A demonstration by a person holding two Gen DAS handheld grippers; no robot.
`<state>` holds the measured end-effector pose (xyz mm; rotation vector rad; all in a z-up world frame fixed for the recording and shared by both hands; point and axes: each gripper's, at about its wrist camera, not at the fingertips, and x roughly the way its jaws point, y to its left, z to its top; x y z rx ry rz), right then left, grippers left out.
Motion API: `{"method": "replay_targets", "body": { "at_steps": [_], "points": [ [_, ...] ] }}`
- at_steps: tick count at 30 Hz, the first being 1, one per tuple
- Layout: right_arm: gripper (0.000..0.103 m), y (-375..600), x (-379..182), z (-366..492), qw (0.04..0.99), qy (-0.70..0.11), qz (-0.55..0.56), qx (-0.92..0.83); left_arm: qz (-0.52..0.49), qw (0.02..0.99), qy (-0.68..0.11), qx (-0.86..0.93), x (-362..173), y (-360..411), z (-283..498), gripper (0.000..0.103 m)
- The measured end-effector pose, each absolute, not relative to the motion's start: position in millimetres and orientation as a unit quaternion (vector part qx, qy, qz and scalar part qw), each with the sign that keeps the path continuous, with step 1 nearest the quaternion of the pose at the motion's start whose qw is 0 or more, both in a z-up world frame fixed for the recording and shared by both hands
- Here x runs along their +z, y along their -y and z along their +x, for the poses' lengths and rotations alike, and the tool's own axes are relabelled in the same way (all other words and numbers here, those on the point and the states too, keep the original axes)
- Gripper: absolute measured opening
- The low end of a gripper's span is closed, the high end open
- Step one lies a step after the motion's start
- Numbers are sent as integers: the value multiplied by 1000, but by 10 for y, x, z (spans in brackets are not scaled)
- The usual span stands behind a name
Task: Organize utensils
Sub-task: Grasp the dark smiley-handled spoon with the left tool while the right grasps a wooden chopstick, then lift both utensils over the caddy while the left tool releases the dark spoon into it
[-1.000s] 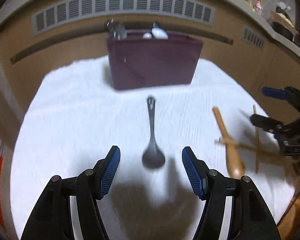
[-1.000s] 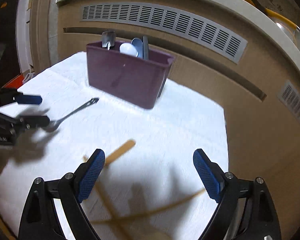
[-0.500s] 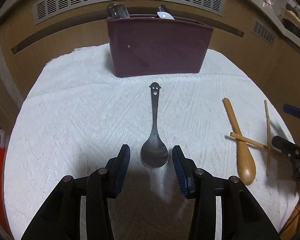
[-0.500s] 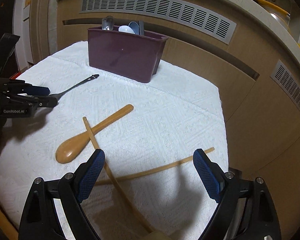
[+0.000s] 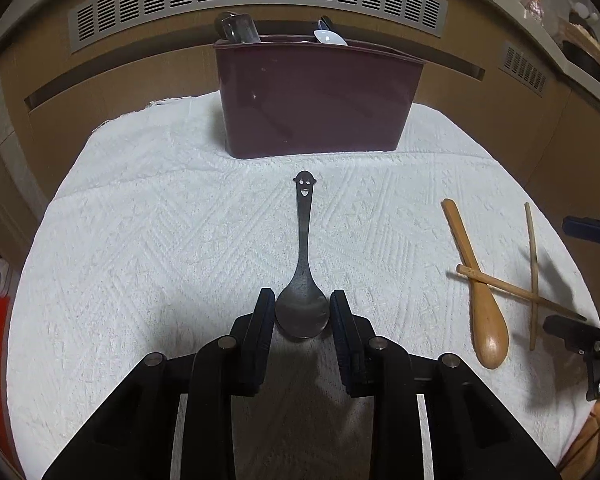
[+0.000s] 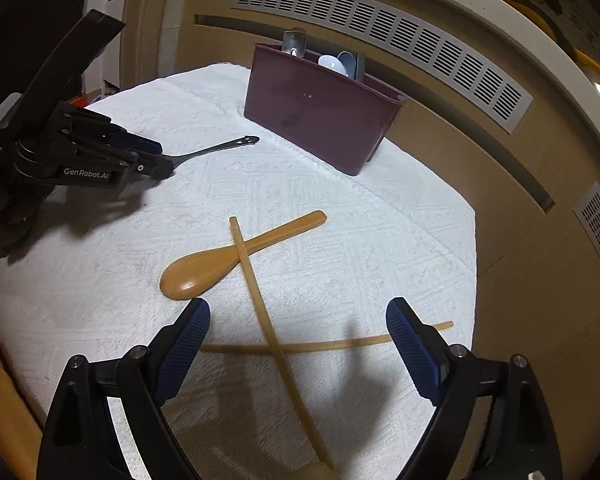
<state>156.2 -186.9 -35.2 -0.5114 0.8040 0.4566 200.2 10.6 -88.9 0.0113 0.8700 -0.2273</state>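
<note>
Narrowed left gripper now pinches dark metal spoon bowl on textured cloth; right gripper gapes.

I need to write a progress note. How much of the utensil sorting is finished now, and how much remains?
Done: a few utensils already stand in the maroon bin. In hand: the left gripper has been closing around the bowl of the dark metal spoon, which lies on the white cloth. Left: the wooden spoon and two crossed chopsticks lie before the open right gripper.
</note>
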Motion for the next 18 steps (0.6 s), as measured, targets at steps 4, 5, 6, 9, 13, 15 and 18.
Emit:
{"method": "replay_targets", "body": {
  "at_steps": [4, 5, 6, 9, 13, 15, 18],
  "points": [
    [27, 1796, -460, 1672, 843, -419, -229, 247, 0, 902, -417, -113, -882, -119, 1991, 29],
    [27, 1768, -507, 1732, 837, -431, -224, 250, -2, 903, -415, -113, -877, -128, 1986, 29],
    [27, 1751, -534, 1758, 836, -434, -222, 250, -5, 903, -414, -113, -875, -132, 1981, 29],
    [26, 1706, -607, 1876, 827, -451, -214, 258, -14, 904, -412, -114, -870, -154, 1974, 29],
    [8, 1667, -621, 1915, 819, -470, -192, 266, -24, 911, -396, -112, -815, -193, 1936, 29],
    [6, 1641, -608, 1899, 820, -472, -193, 259, -30, 917, -381, -111, -732, -215, 1892, 29],
    [6, 1660, -516, 1857, 827, -467, -176, 260, -30, 929, -352, -110, -539, -240, 1796, 29]
  ]
}}
